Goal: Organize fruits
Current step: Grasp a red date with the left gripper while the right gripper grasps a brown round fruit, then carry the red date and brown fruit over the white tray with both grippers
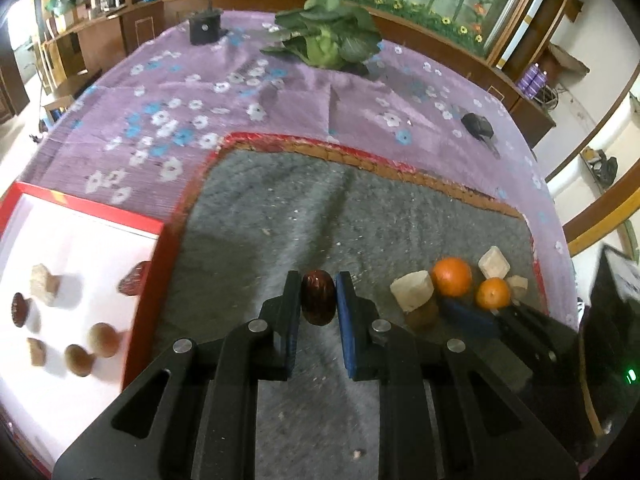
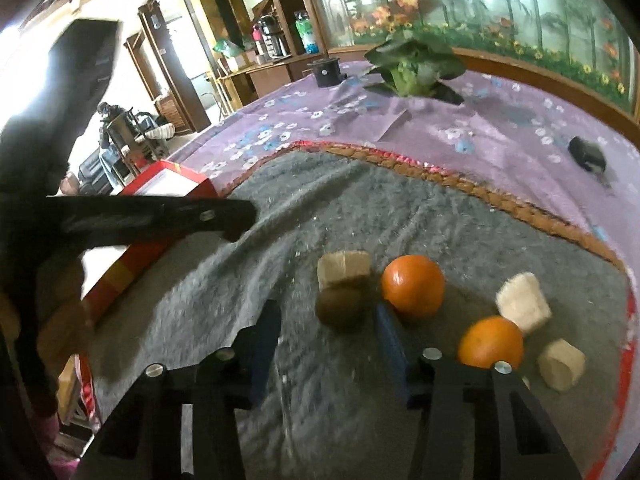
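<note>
Left gripper point(image 1: 318, 300) is clamping an upright glossy dark-red date point(image 1: 317, 297); right gripper point(image 2: 328, 320), half open and empty, is facing the brown kiwi point(image 2: 343, 307) just ahead

Lying on the grey mat point(image 1: 280, 220): two oranges point(image 1: 451, 277), one larger and one smaller; three pale blocks point(image 1: 412, 291); one kiwi point(image 1: 422, 314).

Hanging just above the mat: one dark red fruit point(image 1: 318, 298).

Sitting in the red-rimmed box point(image 1: 148, 312), six pieces in all: two more of the dark red kind, two brown round fruits point(image 1: 104, 334), two pale chunks point(image 1: 44, 284).

Resting on the purple cloth point(image 1: 180, 92): one cabbage point(image 1: 324, 36); two black objects point(image 1: 205, 28), kind too blurred to tell.
</note>
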